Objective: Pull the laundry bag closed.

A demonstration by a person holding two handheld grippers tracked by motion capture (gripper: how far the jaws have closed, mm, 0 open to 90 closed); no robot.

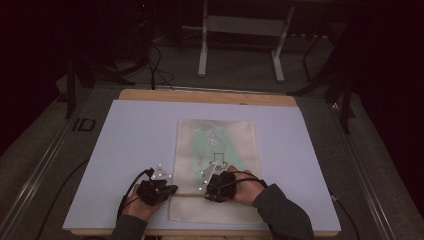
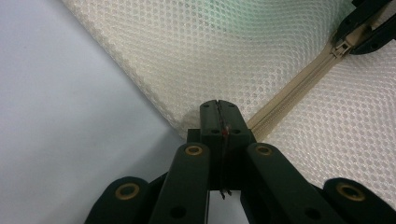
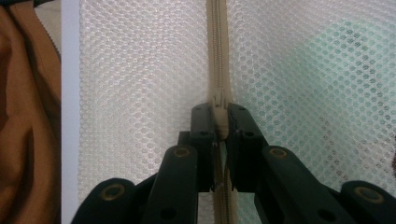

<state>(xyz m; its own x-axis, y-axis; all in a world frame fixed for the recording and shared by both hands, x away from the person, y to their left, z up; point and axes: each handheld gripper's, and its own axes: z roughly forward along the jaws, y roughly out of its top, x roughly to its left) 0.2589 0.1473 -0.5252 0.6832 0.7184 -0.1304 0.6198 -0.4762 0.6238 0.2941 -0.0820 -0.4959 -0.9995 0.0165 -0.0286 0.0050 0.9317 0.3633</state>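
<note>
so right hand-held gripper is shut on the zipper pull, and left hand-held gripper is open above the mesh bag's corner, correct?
Not quite. The left hand-held gripper is shut, pinching the mesh bag at its corner by the zipper's end, as the left gripper view shows. The right hand-held gripper is shut on the zipper pull.

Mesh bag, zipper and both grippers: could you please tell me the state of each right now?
Mesh bag: lying flat on the white board, something green inside.
Zipper: closed along the stretch ahead of the right gripper.
Zipper pull: pinched between the right gripper's jaws.
Left gripper: shut on the bag's edge at the zipper's end.
Right gripper: shut on the zipper pull.
</note>
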